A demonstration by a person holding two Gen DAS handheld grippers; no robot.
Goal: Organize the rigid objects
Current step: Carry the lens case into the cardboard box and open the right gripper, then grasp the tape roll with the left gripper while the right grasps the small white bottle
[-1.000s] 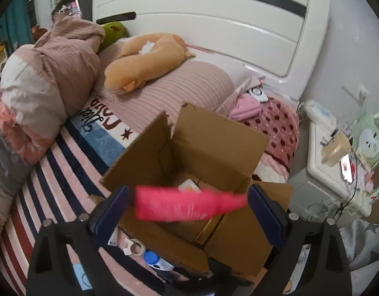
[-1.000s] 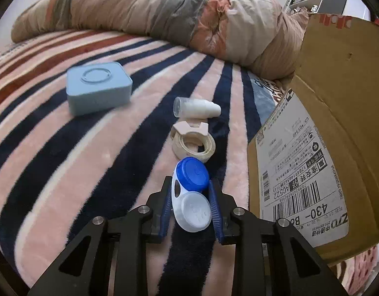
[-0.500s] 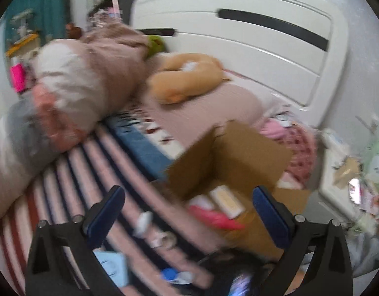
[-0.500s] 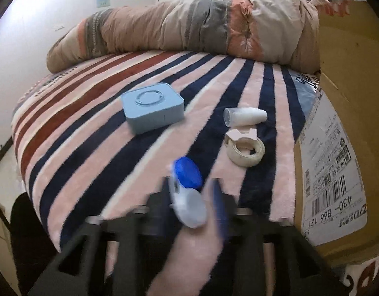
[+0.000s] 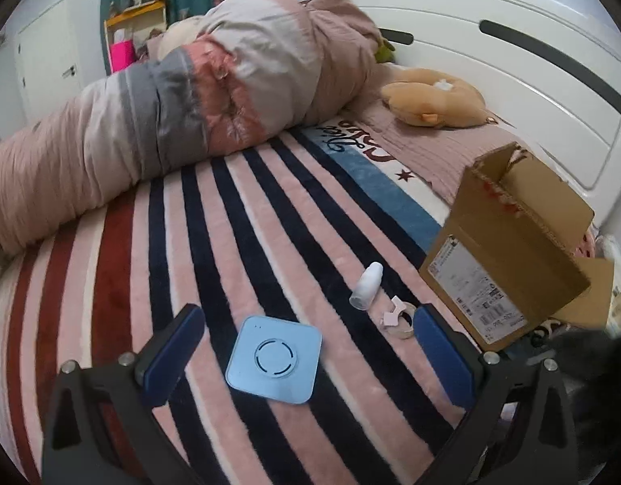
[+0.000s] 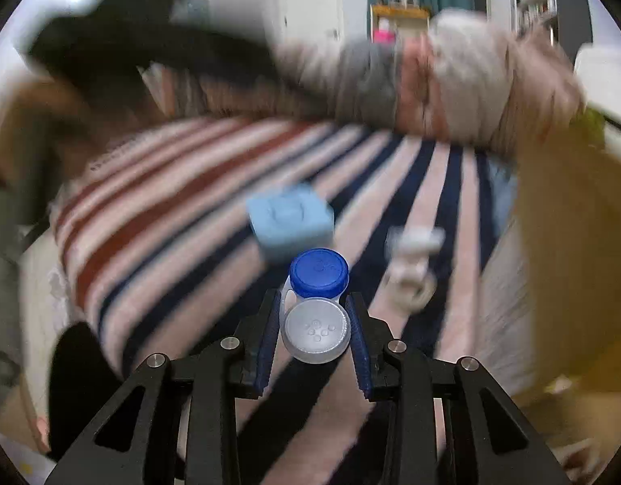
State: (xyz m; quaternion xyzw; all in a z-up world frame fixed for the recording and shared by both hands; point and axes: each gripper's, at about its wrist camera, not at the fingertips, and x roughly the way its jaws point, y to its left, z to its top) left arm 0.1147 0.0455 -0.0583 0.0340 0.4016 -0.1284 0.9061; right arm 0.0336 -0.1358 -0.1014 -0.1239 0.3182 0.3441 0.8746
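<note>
My left gripper (image 5: 306, 343) is open and empty above the striped blanket (image 5: 237, 242), its jaws on either side of a light blue square box (image 5: 274, 359). A small white bottle (image 5: 367, 285) and a tape roll (image 5: 400, 317) lie to the right of it. The open cardboard box (image 5: 508, 242) stands at the right. My right gripper (image 6: 315, 329) is shut on a contact lens case (image 6: 316, 309) with one blue and one white cap, lifted above the blanket. The blue box (image 6: 290, 220), bottle and tape roll (image 6: 411, 279) show blurred behind it.
A rolled duvet (image 5: 169, 97) lies across the far side of the bed. A tan plush toy (image 5: 435, 99) rests near the white headboard (image 5: 512, 52). In the right wrist view the cardboard box (image 6: 573, 262) fills the right side.
The pink object left my left gripper and went into the cardboard box; that gripper then swung left over the blue box. My right gripper lifted the lens case off the blanket.
</note>
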